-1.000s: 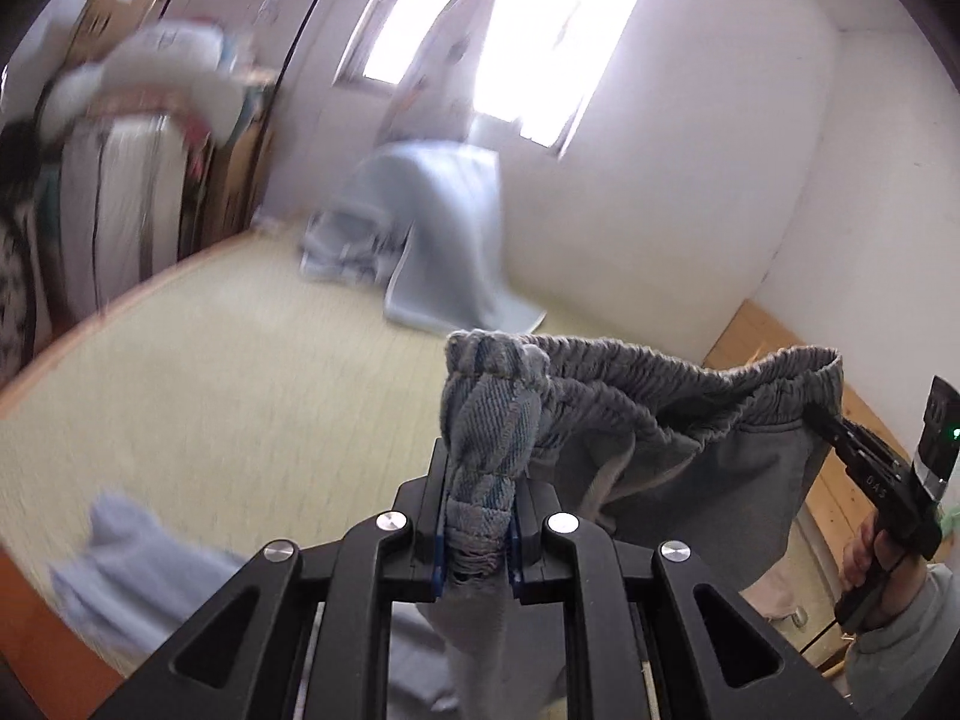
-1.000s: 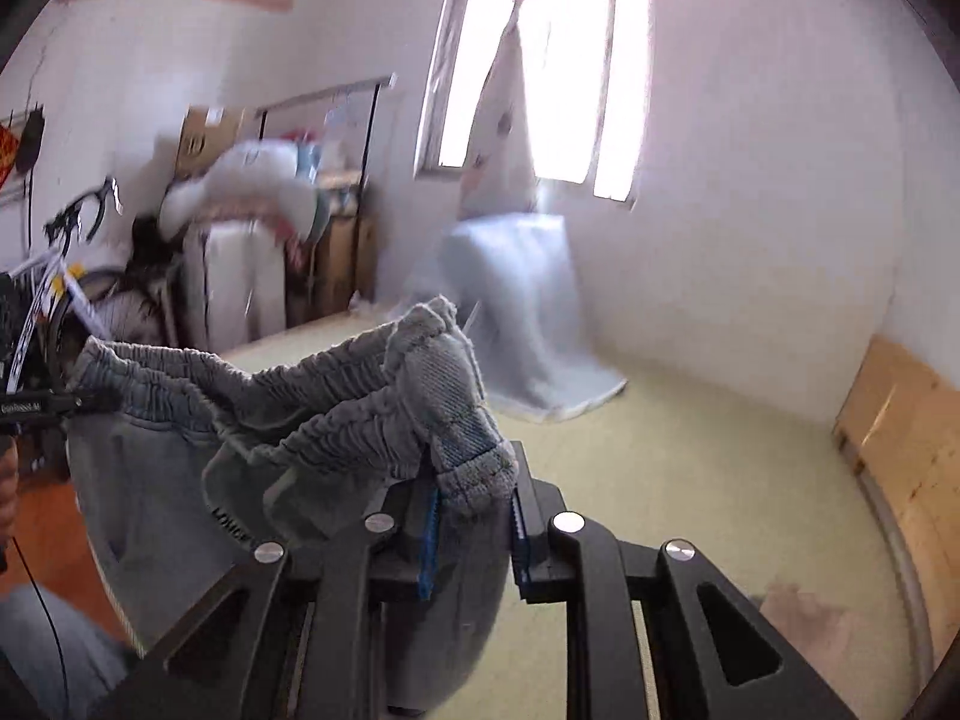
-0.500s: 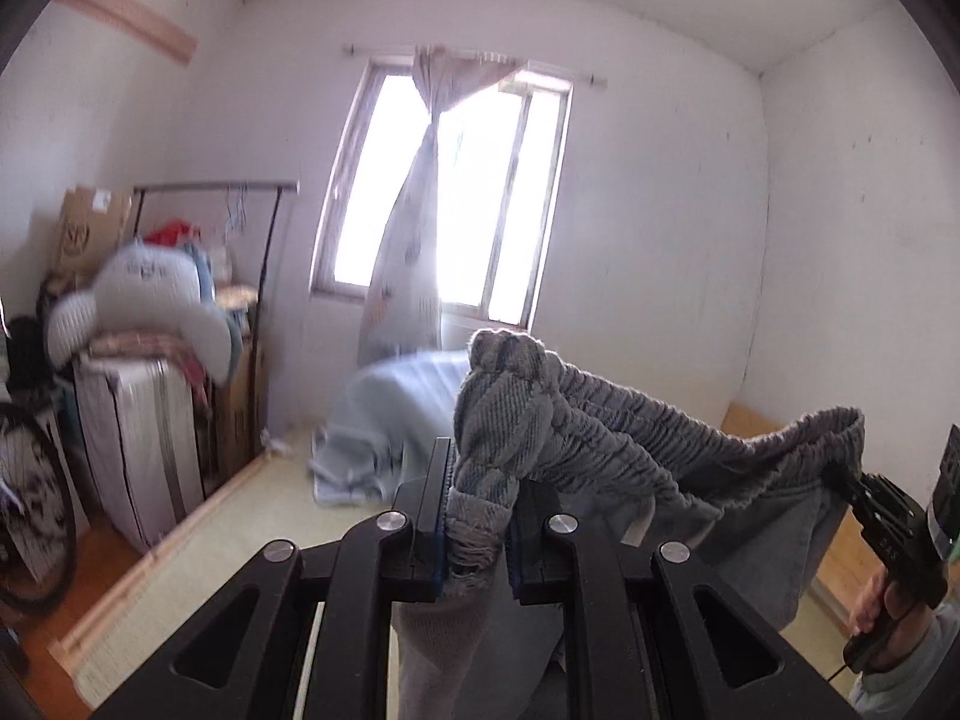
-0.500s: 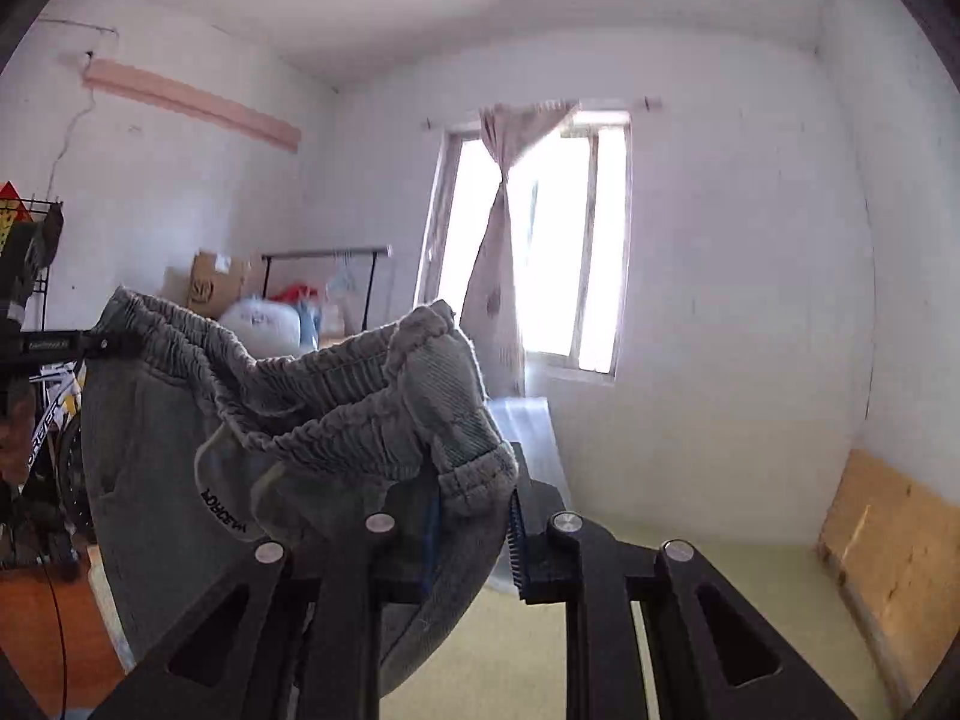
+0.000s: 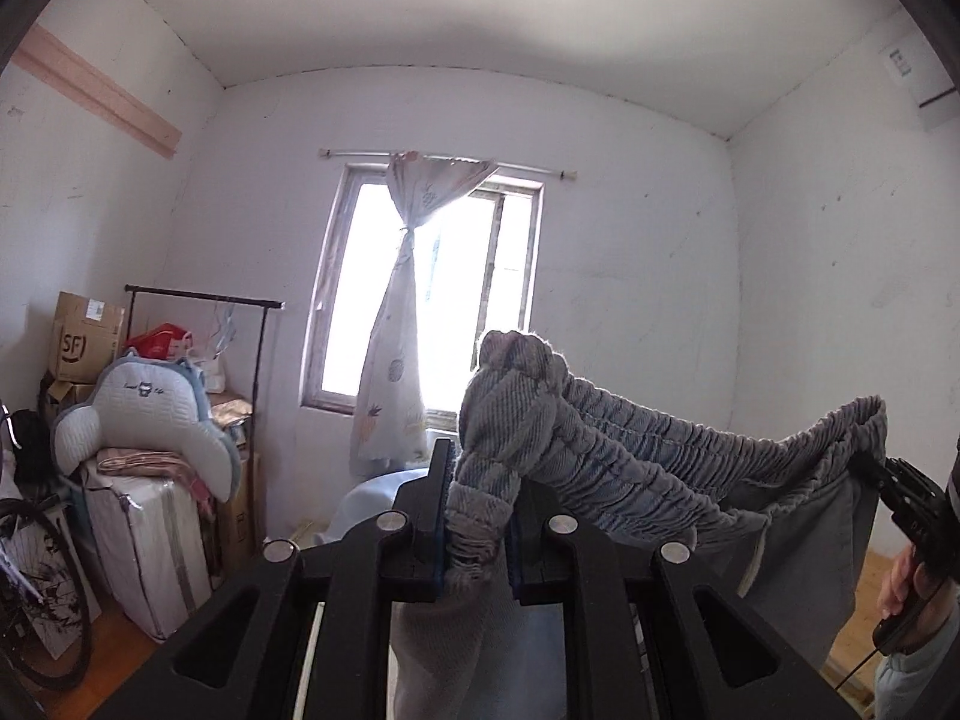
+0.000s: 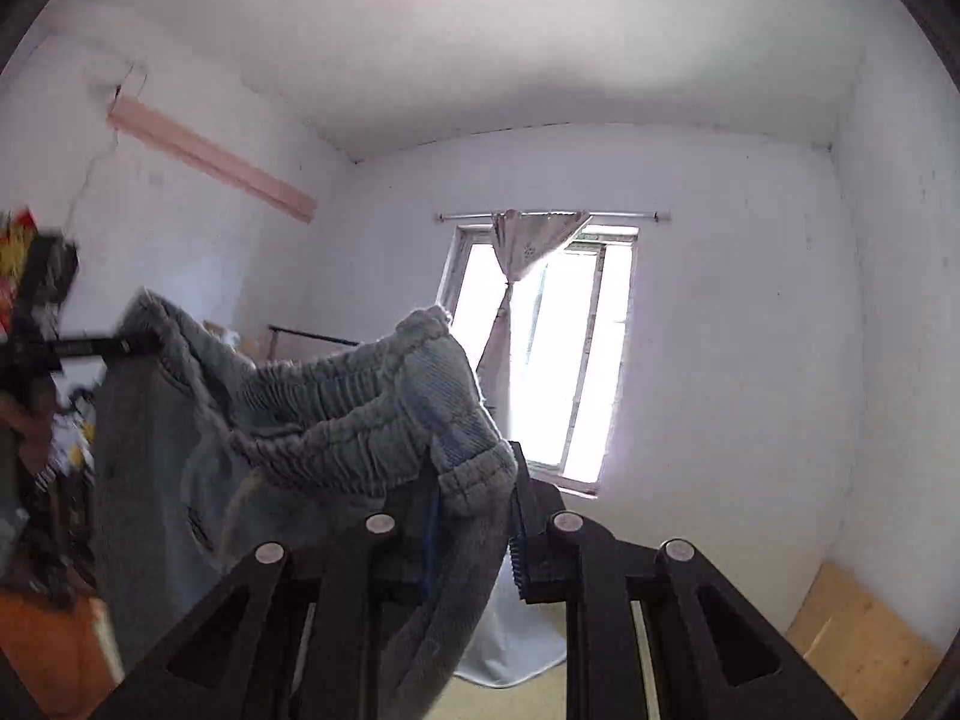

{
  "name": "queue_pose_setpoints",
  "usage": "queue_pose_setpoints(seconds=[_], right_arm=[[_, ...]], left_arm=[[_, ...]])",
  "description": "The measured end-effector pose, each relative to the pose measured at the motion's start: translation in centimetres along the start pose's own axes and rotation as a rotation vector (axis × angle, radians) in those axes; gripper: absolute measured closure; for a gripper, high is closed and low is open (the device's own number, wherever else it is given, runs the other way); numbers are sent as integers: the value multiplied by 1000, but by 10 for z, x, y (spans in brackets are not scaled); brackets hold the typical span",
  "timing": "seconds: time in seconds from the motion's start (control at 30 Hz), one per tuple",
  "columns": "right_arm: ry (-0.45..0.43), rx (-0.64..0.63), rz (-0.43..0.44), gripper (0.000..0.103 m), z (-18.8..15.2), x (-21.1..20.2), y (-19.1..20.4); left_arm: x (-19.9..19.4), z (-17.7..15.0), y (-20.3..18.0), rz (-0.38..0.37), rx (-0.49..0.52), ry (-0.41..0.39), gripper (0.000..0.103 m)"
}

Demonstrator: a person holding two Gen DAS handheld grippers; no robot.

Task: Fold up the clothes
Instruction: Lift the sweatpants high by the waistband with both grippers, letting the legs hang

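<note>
step: lift and spread | left gripper (image 5: 477, 531), right gripper (image 6: 474, 531): each pinches grey ribbed elastic waistband (image 5: 630, 450) before window (image 5: 432, 300) | advice: keep band level, taut

The trousers (image 5: 630, 456) hang between the left gripper (image 5: 477, 516) and right gripper (image 6: 474, 516), before the window (image 5: 432, 300) with its curtain (image 5: 396, 372); a rack (image 5: 204, 300), cushion (image 5: 144, 426) and boxes (image 5: 84, 342) stand left.
</note>
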State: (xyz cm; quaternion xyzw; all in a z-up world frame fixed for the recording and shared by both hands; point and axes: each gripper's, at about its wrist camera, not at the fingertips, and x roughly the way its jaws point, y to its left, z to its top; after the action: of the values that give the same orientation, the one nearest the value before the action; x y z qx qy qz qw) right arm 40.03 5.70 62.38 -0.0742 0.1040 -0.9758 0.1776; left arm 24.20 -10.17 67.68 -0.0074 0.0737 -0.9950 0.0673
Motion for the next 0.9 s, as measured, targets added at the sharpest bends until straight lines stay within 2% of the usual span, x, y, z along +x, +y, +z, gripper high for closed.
queue_pose_setpoints(seconds=[0.1, 0.23, 0.37, 0.53, 0.9], right_arm=[[3, 9, 17, 85, 33, -12, -5], [-20, -32, -22, 85, 67, -44, -8], [-31, -79, -96, 85, 94, -77, -14], [-43, -116, -211, 84, 108, -115, -31], [8, -136, -472, 84, 120, -168, -104]], left_arm=[[-11, 21, -10, -31, 2, -19, 89], [-32, 49, -29, -71, 17, -63, 90], [-47, 68, -51, -128, 19, -82, 90], [-54, 76, -87, -219, 27, -79, 90], [5, 55, -172, -445, -17, 33, 90]])
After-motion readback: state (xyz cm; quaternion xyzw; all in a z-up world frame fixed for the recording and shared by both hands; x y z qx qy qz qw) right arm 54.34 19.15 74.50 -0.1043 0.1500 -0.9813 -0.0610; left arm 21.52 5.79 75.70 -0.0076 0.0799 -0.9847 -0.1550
